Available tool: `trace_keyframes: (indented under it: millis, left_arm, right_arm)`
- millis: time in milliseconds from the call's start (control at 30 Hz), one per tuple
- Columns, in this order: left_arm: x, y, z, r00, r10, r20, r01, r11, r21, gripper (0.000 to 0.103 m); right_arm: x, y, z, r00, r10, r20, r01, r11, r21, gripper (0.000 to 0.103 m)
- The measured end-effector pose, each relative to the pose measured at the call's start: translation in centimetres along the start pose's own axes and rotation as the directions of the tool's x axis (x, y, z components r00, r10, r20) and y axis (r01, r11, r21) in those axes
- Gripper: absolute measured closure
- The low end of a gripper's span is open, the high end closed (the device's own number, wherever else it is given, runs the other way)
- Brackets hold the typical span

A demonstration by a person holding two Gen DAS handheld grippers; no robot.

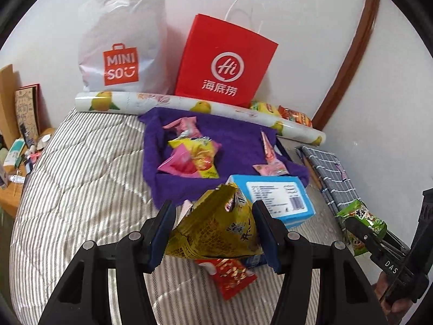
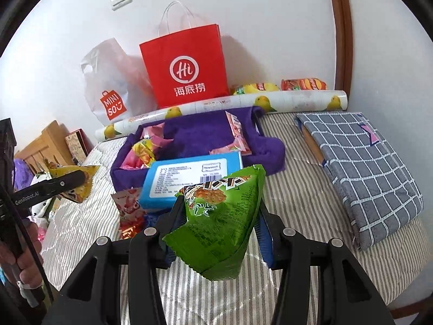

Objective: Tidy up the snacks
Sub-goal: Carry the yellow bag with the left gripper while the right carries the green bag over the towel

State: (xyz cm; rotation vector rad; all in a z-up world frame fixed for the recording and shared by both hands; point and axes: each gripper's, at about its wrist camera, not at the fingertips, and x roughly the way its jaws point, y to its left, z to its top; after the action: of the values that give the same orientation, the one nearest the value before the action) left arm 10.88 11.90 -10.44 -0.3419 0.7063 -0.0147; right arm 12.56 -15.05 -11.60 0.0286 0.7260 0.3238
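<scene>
My left gripper (image 1: 213, 227) is shut on a yellow snack packet (image 1: 216, 230) and holds it above the striped bed; it also shows in the right wrist view (image 2: 73, 182). My right gripper (image 2: 219, 222) is shut on a green snack packet (image 2: 219, 216), also seen at the right edge of the left wrist view (image 1: 361, 223). Ahead lies a purple cloth basket (image 1: 238, 138) holding pink and yellow snack packets (image 1: 193, 155). A blue box (image 1: 278, 197) and a red packet (image 1: 230, 276) lie on the bed in front of the basket.
A red paper bag (image 1: 227, 59) and a white Miniso bag (image 1: 121, 43) lean on the wall behind a lemon-print roll (image 1: 173, 103). More snack packets (image 2: 281, 85) lie behind the roll. A grey checked cloth (image 2: 360, 168) lies at right. A cluttered wooden nightstand (image 1: 13, 146) stands at left.
</scene>
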Motion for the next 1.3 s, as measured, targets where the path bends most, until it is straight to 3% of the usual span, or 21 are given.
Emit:
trace_keyframes:
  millis: [867, 1300]
  left_arm:
    - [3.1, -2.5, 5.1, 0.996, -0.083, -0.016, 0.084, 0.996, 0.030, 0.047]
    - [5.3, -3.1, 7.3, 0.996, -0.084, -0.029, 0.085, 0.996, 0.036, 0.047]
  right_arm:
    - [1.8, -0.3, 5.2, 1.000, -0.006, 0.015, 0.005, 0.999, 0.034, 0.055]
    - [3.9, -0.4, 7.7, 1.000, -0.007, 0.022, 0.007, 1.000, 0.016, 0.055]
